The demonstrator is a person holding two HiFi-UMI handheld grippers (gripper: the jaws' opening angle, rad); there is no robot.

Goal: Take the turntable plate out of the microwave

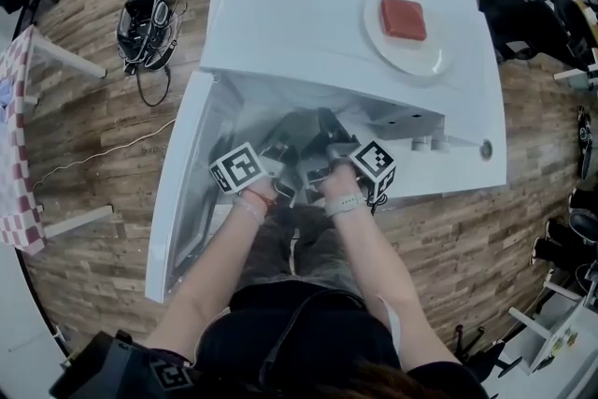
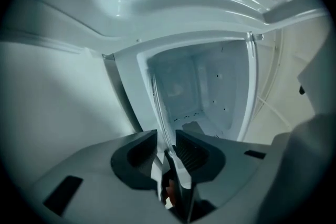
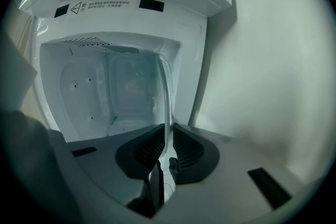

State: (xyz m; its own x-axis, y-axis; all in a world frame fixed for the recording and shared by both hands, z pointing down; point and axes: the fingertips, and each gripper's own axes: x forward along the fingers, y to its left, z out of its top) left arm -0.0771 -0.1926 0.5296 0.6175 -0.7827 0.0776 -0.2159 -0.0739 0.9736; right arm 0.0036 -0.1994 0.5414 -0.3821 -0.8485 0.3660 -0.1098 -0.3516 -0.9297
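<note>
The white microwave [image 1: 318,5] stands with its door [image 1: 182,173] swung open to the left. Both grippers are at the mouth of its cavity [image 3: 94,92]. The clear glass turntable plate [image 2: 157,105] stands on edge, tilted out of the cavity. My left gripper [image 2: 166,139] is shut on its rim, close to the door side. My right gripper [image 3: 169,134] has its ribbed pads pressed on the opposite rim of the plate [image 3: 167,97]. In the head view the left gripper [image 1: 278,156] and right gripper [image 1: 329,154] sit side by side, and the glass hardly shows there.
A white plate [image 1: 420,56] with a red block [image 1: 403,18] rests on top of the microwave. The control knobs [image 1: 425,143] are right of the opening. Black gear and cables [image 1: 149,9] lie on the wooden floor, and a checked cloth [image 1: 14,154] hangs at far left.
</note>
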